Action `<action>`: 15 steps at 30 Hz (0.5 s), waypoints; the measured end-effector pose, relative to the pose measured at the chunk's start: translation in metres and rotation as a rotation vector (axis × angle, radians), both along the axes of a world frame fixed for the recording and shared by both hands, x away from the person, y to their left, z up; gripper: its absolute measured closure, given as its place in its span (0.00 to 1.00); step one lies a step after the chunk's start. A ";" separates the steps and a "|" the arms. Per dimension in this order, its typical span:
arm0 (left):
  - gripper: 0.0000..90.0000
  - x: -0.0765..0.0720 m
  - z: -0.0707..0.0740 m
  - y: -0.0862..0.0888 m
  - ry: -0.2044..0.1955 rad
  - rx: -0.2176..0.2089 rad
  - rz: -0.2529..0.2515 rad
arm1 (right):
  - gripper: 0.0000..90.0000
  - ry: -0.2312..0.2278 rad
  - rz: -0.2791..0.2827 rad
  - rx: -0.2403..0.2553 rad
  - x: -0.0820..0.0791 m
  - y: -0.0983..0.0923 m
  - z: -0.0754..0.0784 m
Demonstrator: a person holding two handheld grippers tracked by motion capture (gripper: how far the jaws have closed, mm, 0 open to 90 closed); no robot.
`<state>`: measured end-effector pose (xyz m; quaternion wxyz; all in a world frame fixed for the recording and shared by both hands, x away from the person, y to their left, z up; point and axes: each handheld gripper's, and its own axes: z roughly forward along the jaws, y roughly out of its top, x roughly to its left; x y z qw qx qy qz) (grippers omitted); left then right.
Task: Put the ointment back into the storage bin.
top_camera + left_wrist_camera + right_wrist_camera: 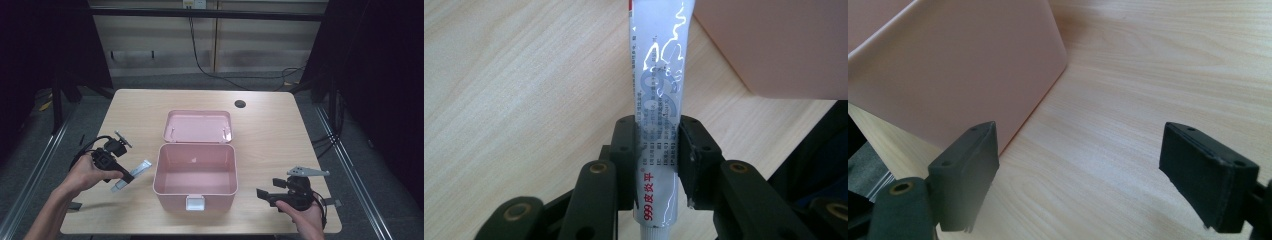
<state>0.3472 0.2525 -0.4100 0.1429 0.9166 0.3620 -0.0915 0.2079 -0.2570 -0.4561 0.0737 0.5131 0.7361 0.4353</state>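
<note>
A silver-white ointment tube [134, 173] with red print is held at the table's left, just beside the pink box [159, 176]. My left gripper [123, 178] is shut on it; in the left gripper view both pads clamp the tube [656, 130] near its capped end, and my left gripper [658, 155] points toward the pink box wall [784, 45]. The box stands with its lid [198, 126] swung back and its inside bare. My right gripper [264, 194] rests at the front right of the table, open, with nothing between its jaws [1078, 175]; the box corner [963, 65] lies to its left.
A round cable hole [240, 104] sits in the light wooden table [270, 135] at the back right. A white latch [195, 203] hangs on the box's front. Dark floor and metal rails flank the table on both sides.
</note>
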 end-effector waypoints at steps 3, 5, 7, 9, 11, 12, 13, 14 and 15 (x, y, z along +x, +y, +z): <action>0.79 0.000 0.005 0.002 0.007 -0.004 -0.002 | 0.17 -0.001 -0.001 0.000 0.000 0.000 0.000; 0.79 -0.001 0.009 0.005 0.000 -0.031 0.002 | 0.17 -0.001 -0.003 -0.001 0.000 0.000 0.000; 0.79 -0.002 0.014 0.009 -0.005 -0.039 -0.002 | 0.17 0.001 -0.005 0.000 0.000 0.000 0.000; 0.79 -0.002 0.017 0.011 -0.008 -0.041 0.003 | 0.17 0.000 -0.002 -0.001 0.000 0.000 0.000; 0.79 -0.002 0.020 0.013 -0.011 -0.040 0.005 | 0.17 0.000 0.000 -0.001 0.000 0.000 0.000; 0.79 -0.002 0.020 0.014 -0.013 -0.045 0.012 | 0.17 0.000 0.000 0.001 0.000 0.001 0.000; 0.79 -0.002 0.022 0.014 -0.009 -0.049 0.001 | 0.17 0.000 0.000 0.000 0.000 0.001 0.000; 0.79 -0.003 0.023 0.014 -0.010 -0.056 -0.012 | 0.17 0.001 0.000 0.001 0.000 0.001 0.000; 0.79 -0.004 0.024 0.014 -0.015 -0.063 -0.009 | 0.17 -0.002 0.000 0.001 0.000 0.000 0.000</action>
